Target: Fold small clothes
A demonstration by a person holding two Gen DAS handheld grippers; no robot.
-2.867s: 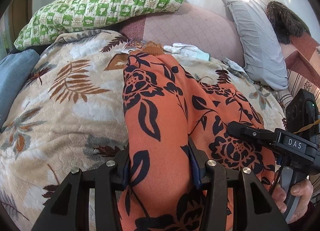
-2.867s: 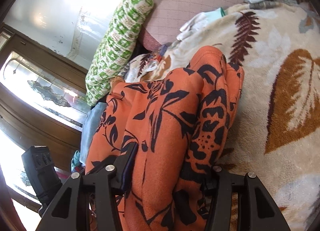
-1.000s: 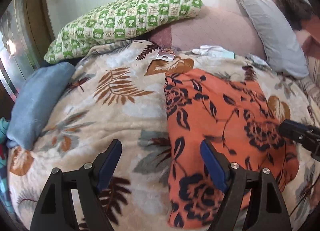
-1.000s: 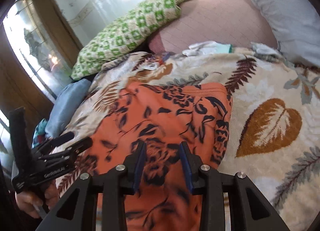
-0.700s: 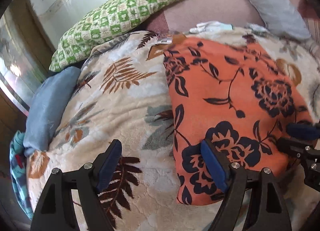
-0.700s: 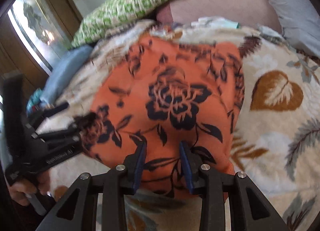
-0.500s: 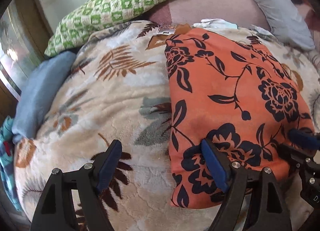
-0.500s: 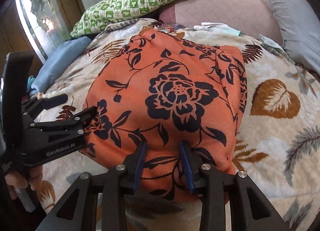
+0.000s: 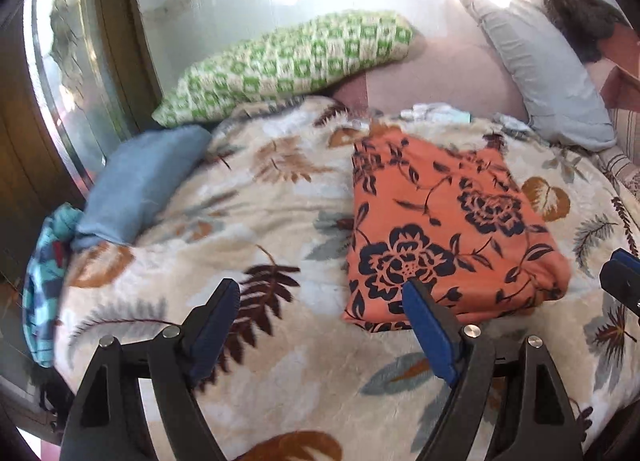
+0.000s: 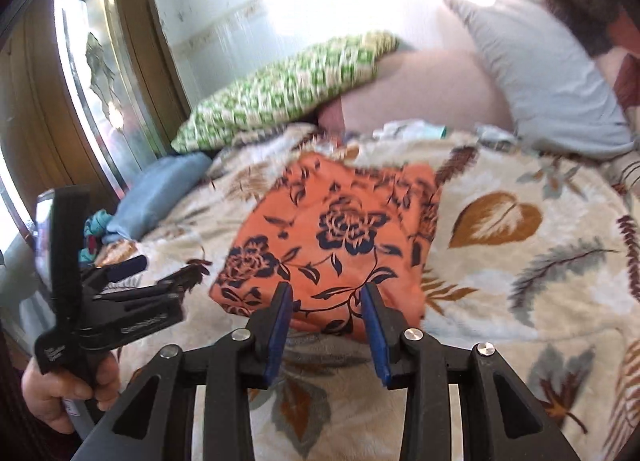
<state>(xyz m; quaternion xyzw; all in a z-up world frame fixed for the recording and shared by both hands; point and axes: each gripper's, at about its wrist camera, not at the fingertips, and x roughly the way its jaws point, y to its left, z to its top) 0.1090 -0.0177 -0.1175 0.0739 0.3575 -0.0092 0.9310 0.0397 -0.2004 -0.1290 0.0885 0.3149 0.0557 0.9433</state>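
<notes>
Left of the folded orange floral garment (image 9: 448, 229), the left gripper (image 9: 320, 325) hung over the leaf-print blanket (image 9: 256, 221) with jaws spread wide, gripping nothing. The garment lay flat mid-blanket. At the garment's near edge, the right gripper (image 10: 326, 325) hovered, jaws apart and empty.

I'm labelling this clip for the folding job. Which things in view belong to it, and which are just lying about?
Job:
orange garment, folded on the blanket
left gripper, open
right gripper, open

Lying about:
green pillow
grey pillow
blue cushion
white cloth
</notes>
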